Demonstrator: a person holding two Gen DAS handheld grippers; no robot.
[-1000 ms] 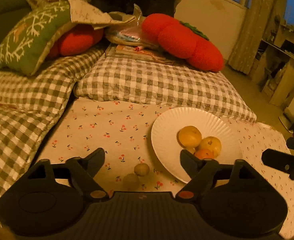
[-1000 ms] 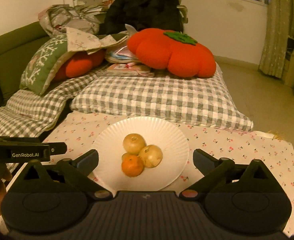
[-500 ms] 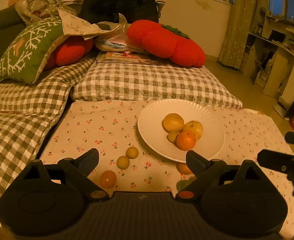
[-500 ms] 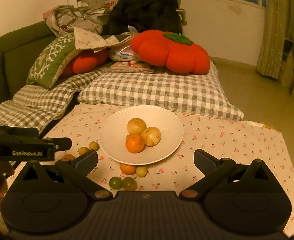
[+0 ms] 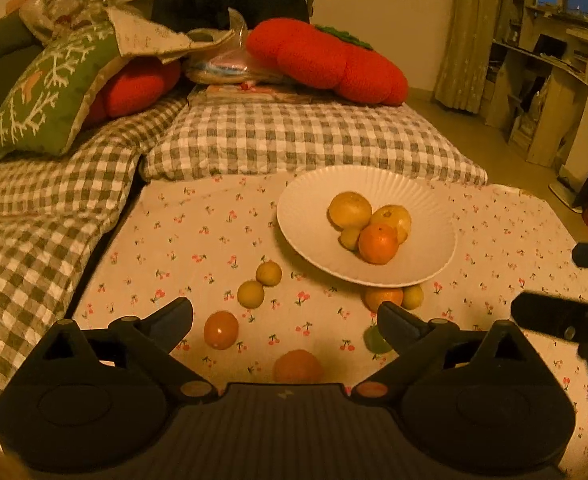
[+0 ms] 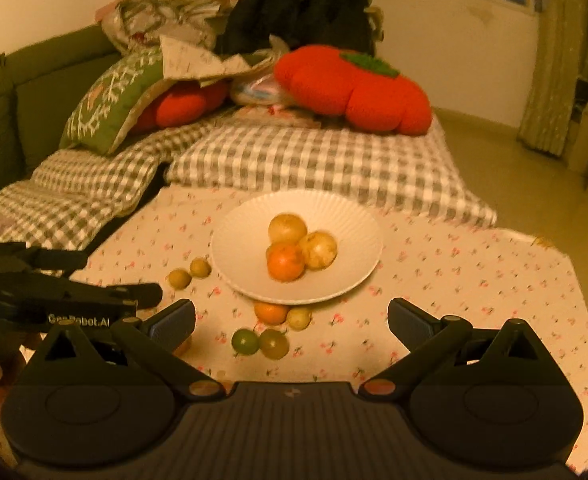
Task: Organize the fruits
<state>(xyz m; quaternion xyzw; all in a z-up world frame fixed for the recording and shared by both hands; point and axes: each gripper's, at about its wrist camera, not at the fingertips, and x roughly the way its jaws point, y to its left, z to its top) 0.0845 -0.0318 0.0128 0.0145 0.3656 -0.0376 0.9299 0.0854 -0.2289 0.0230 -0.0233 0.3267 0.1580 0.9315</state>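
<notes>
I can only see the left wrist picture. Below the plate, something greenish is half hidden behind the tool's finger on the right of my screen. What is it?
Observer: In the right wrist view it is a green fruit. A duller green fruit lies against it on the cloth. Both are nearer the camera than the orange and the small yellow fruit at the edge of the plate.
Visitor: I only see a dark bit of the other tool at my right edge. Is it holding anything?
Observer: No. The right tool is open and grips nothing; the fruits lie on the cloth beyond it.
</notes>
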